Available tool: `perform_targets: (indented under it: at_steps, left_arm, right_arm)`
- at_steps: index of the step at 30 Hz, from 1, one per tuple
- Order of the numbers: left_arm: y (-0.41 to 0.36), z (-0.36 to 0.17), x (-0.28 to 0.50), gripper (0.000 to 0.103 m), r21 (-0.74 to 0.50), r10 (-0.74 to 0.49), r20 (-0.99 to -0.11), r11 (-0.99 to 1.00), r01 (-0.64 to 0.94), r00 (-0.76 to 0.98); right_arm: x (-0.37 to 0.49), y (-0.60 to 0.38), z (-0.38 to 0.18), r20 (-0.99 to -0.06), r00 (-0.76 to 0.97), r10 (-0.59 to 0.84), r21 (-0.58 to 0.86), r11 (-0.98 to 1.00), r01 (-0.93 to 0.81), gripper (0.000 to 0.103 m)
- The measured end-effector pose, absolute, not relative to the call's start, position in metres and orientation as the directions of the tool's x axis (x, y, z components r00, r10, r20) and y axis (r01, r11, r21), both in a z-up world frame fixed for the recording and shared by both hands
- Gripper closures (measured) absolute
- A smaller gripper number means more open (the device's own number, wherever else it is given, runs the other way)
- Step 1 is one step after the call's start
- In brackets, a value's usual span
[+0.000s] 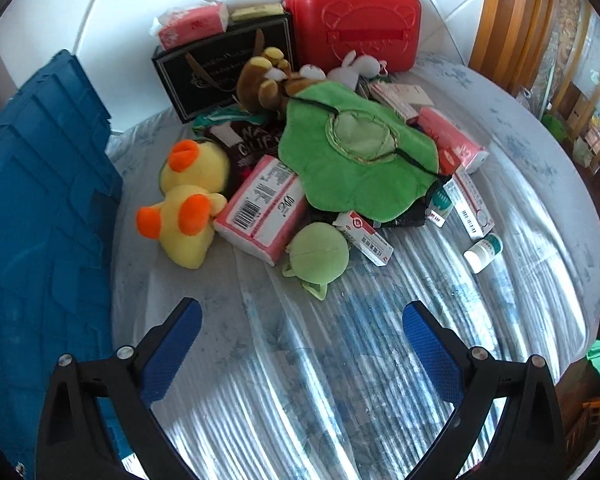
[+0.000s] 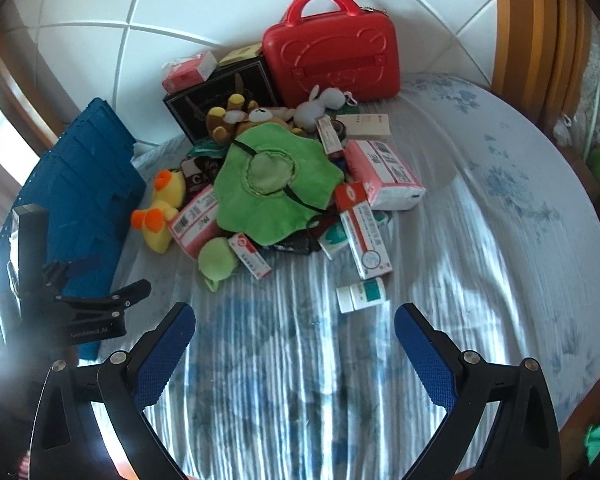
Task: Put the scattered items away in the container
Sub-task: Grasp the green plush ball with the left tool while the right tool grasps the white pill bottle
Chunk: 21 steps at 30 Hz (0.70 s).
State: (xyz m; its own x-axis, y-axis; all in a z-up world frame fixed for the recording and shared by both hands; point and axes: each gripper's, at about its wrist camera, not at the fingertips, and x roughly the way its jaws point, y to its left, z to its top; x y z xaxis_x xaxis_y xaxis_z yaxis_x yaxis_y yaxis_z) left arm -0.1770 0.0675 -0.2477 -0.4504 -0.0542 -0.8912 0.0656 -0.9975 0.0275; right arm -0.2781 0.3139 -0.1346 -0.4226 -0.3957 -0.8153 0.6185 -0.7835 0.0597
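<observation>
A pile of items lies on the bed: a green plush hat (image 1: 356,156) (image 2: 276,188), a yellow duck toy (image 1: 188,204) (image 2: 162,210), a pink tissue pack (image 1: 260,208) (image 2: 194,220), a small green plush (image 1: 318,258) (image 2: 216,258), medicine boxes (image 1: 366,242) (image 2: 366,236) and a white bottle (image 1: 484,252) (image 2: 360,294). The blue crate (image 1: 40,208) (image 2: 84,196) stands at the left. My left gripper (image 1: 302,318) is open above bare sheet, short of the pile. My right gripper (image 2: 294,320) is open too, just short of the bottle. The left gripper (image 2: 100,300) shows in the right wrist view.
A red case (image 1: 352,20) (image 2: 332,60) and a black gift bag (image 1: 224,68) (image 2: 220,100) with a tissue pack (image 1: 192,26) on top stand against the white tiled wall. A brown plush (image 1: 264,80) and white bunny (image 1: 356,68) lie behind the hat. Wooden bedframe at right.
</observation>
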Motion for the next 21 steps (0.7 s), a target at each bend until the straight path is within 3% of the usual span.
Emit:
perform_targets:
  at_steps: [13,21]
  left_arm:
    - [0.066,-0.332,-0.224,0.002,-0.021,-0.017,-0.898,-0.996,0.082,-0.439]
    - [0.071,-0.381,-0.261,0.031,-0.012,-0.009,-0.923,-0.999,0.053,-0.385]
  right_arm:
    - [-0.317,0.325,-0.230,-0.904,-0.336,-0.264,0.011,-0.799,0.601,0.002]
    - [-0.332,0.326,-0.259,-0.928,-0.297,-0.227,0.008,-0.807,0.591,0.002]
